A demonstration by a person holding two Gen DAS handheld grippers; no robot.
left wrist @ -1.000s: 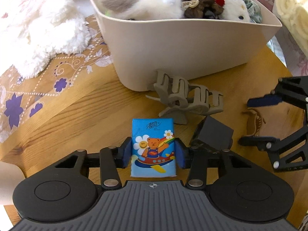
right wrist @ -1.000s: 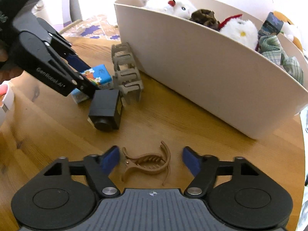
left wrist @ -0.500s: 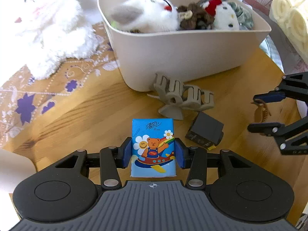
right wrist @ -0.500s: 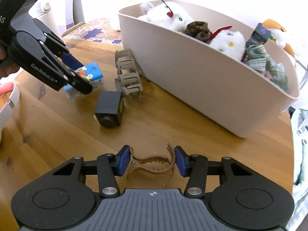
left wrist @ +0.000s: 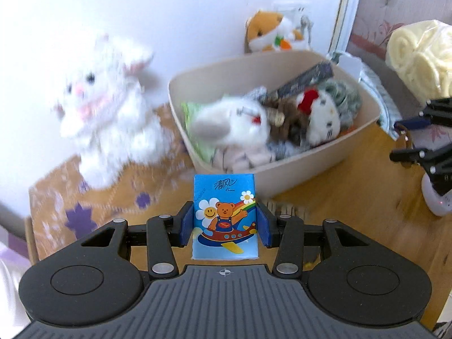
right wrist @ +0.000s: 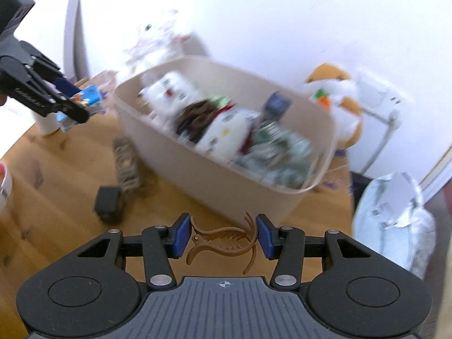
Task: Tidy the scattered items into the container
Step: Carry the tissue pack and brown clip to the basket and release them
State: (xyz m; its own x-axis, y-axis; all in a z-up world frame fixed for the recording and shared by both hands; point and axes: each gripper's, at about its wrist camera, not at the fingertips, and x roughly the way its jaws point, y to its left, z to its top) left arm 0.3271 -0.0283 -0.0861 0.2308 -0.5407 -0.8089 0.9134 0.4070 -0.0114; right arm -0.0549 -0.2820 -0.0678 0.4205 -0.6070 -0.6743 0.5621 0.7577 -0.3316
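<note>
Two handheld grippers each carried an item toward a beige container.

The left gripper [left wrist: 224, 224] clamped a blue tissue packet [left wrist: 225, 216] upright, the beige container [left wrist: 299, 173] at twelve o'clock. The right gripper [right wrist: 223, 237] had just closed its jaws across a brown hair claw [right wrist: 221, 240]; both loads likely hung above rim height for dropping in. On the table [right wrist: 70, 169], a grey claw clip [right wrist: 125, 162] and a black block [right wrist: 108, 203] lay at ten o'clock.

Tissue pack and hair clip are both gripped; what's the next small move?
Probably carry both forward over the beige bin before releasing. The left gripper holds the tissue pack just short of its near wall; the right gripper holds the brown hair clip likewise.
</note>
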